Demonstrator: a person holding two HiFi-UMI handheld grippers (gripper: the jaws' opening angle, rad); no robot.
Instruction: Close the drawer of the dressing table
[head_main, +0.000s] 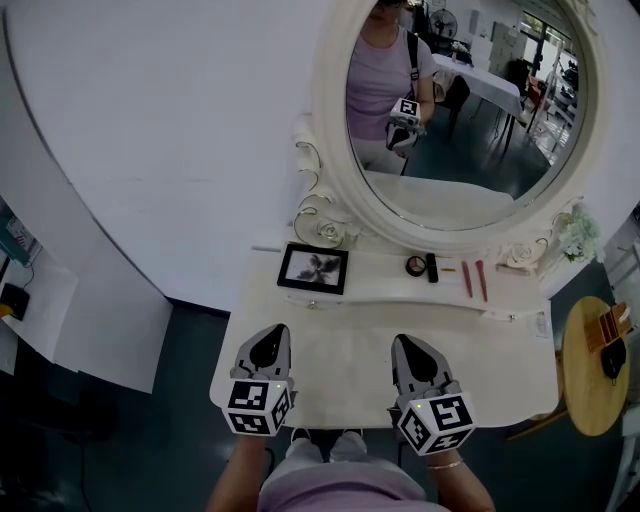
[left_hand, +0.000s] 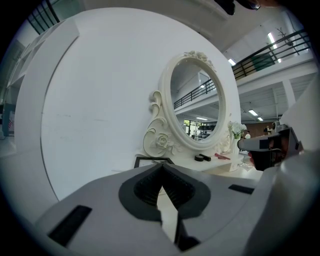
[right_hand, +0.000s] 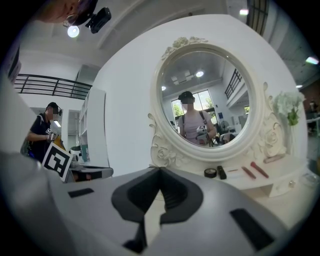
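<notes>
Closed, empty left gripper (head_main: 270, 340) and right gripper (head_main: 410, 345) hover over dressing table (head_main: 340, 385). Knobbed drawer (right_hand: 291, 186) sits at right gripper's two o'clock, seemingly ajar. Push its front squarely with shut jaws.

A white desk (head_main: 340, 375) stands against the wall under a big oval mirror (head_main: 470, 100). The left gripper (head_main: 272, 331) and right gripper (head_main: 403, 341) hover side by side over its front edge, pointing at the mirror, jaws drawn to a point. On the back ledge lie a framed picture (head_main: 313, 268), a round compact (head_main: 416, 265) and two red sticks (head_main: 473, 280). A round wooden table (head_main: 585, 385) stands to the right.
</notes>
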